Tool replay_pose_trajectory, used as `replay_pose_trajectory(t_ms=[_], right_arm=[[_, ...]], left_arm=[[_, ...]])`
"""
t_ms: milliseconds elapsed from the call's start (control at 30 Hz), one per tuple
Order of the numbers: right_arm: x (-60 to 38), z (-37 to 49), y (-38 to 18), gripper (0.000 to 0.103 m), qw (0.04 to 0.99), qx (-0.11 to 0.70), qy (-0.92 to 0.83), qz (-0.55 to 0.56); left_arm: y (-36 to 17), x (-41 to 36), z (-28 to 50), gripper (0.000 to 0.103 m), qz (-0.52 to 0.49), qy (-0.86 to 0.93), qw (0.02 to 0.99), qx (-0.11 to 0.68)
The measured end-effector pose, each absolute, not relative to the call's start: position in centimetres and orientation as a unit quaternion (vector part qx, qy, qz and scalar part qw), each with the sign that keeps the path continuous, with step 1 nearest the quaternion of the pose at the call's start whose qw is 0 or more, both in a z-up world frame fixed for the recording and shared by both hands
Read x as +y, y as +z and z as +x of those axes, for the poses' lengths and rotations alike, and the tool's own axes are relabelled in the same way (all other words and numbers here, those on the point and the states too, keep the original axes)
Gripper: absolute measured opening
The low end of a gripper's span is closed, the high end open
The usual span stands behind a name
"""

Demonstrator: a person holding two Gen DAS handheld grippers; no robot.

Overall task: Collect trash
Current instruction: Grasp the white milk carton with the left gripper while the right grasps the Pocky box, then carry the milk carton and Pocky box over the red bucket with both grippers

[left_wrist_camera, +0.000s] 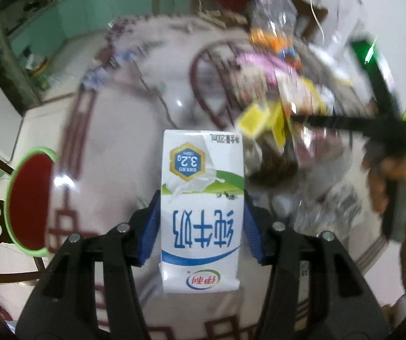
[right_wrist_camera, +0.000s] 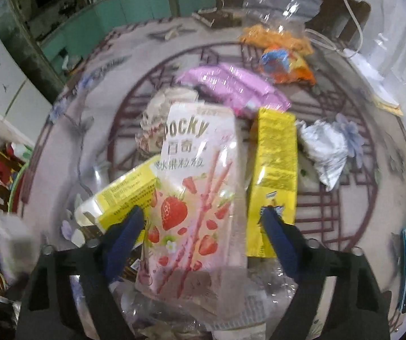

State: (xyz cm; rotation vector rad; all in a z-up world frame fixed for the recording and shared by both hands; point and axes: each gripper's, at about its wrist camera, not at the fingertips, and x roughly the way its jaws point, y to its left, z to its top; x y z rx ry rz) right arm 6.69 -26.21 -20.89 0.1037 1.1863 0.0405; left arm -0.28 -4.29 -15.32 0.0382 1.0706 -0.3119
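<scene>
While the left gripper stands clamped on a Yili milk carton, blue pads on its two side panels, held upside down above the table, the right gripper hangs with fingers apart astride a strawberry Pocky box in the litter; yellow cartons at 2 and 9 o'clock of it. Both look light, thin card, crushable: grip across broad faces, gently
</scene>
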Motion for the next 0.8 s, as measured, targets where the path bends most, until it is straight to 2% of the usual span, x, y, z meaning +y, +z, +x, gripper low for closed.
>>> replay_pose_trajectory(t_ms=[100, 300, 333, 367, 400, 433, 467, 600, 733, 800], right_arm=[[-25.5, 6.9, -20.8, 0.07, 0.83, 0.556, 0.021, 0.031], [-24.9, 7.1, -20.8, 0.066, 0.831, 0.556, 0.017, 0.019], [-25.1, 7.0, -20.5, 0.062, 0.834, 0.551, 0.014, 0.026], [-25.2, 7.0, -20.1, 0.057, 0.837, 0.546, 0.012, 0.034], [-25.3, 7.0, -19.6, 0.049, 0.84, 0.541, 0.008, 0.04], [-25.5, 6.9, -18.9, 0.045, 0.845, 0.533, 0.004, 0.048], [-25.6, 7.0, -18.3, 0.022, 0.847, 0.528, 0.0, 0.051], [-25.9, 7.3, -17.2, 0.022, 0.848, 0.526, -0.015, 0.061], [-26.1, 7.0, -18.6, 0.03, 0.832, 0.546, -0.033, 0.088], [-25.6, 6.9, -19.4, 0.048, 0.823, 0.561, -0.036, 0.083]], left_arm=[[-13.3, -3.5, -0.4, 0.051, 0.007, -0.135, 0.865, 0.484], [-11.4, -1.5, -0.3, 0.051, -0.002, -0.133, 0.878, 0.46], [-11.1, -1.5, -0.3, 0.051, -0.003, -0.135, 0.879, 0.458], [-11.1, -1.3, -0.1, 0.051, -0.003, -0.136, 0.879, 0.457], [-10.9, -1.1, 0.0, 0.051, -0.003, -0.137, 0.88, 0.455], [-10.8, -0.8, 0.1, 0.051, -0.002, -0.138, 0.88, 0.454], [-10.9, -0.6, 0.4, 0.051, -0.003, -0.14, 0.88, 0.453], [-11.0, 0.9, 0.9, 0.051, -0.004, -0.146, 0.879, 0.455], [-10.7, 2.4, 1.2, 0.051, -0.005, -0.151, 0.878, 0.453], [-10.6, 3.1, 1.4, 0.051, -0.008, -0.153, 0.877, 0.454]])
